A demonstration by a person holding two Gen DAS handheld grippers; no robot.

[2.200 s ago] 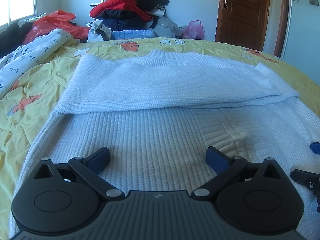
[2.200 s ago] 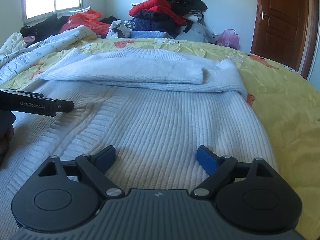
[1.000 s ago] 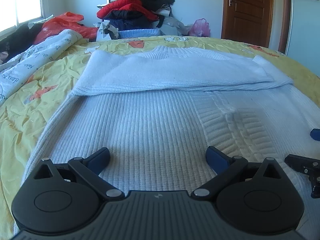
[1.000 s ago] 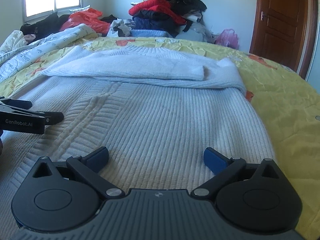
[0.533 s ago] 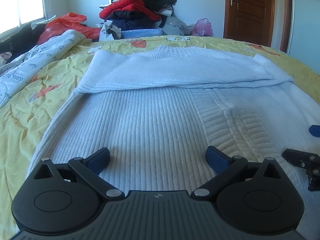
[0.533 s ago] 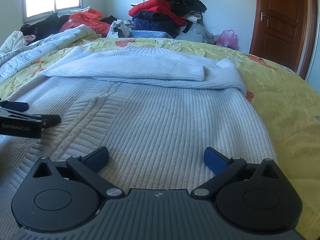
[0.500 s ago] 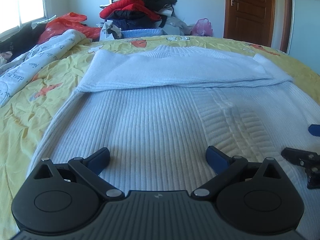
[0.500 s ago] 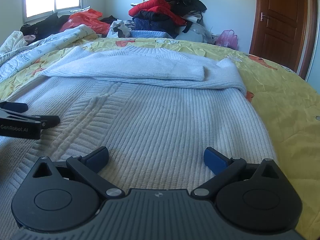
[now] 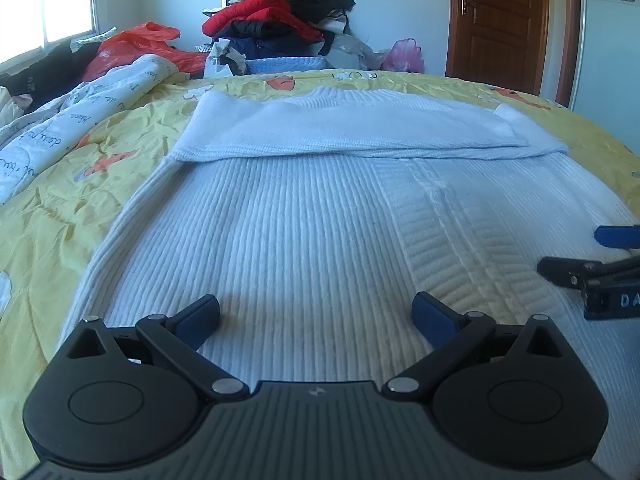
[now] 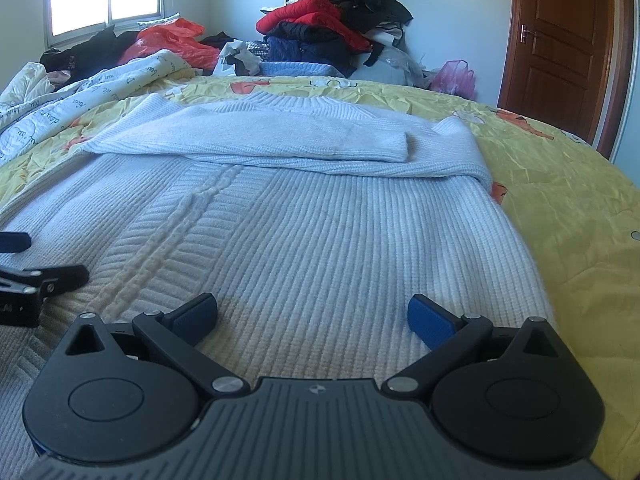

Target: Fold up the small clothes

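A pale blue ribbed knit sweater (image 9: 320, 216) lies flat on the yellow bedspread, with both sleeves (image 9: 344, 128) folded across its chest at the far end. It also shows in the right wrist view (image 10: 320, 232). My left gripper (image 9: 316, 318) is open and empty, low over the sweater's near hem on the left half. My right gripper (image 10: 312, 316) is open and empty, low over the hem on the right half. Each gripper's fingertips show at the edge of the other's view.
The yellow bedspread (image 9: 80, 184) surrounds the sweater. A white printed quilt (image 9: 68, 132) lies at the left. A pile of red and dark clothes (image 9: 276, 16) stands beyond the bed. A brown door (image 9: 500, 20) is at the back right.
Both grippers have drawn back toward the sweater's near hem and stayed open. The sweater has not moved.
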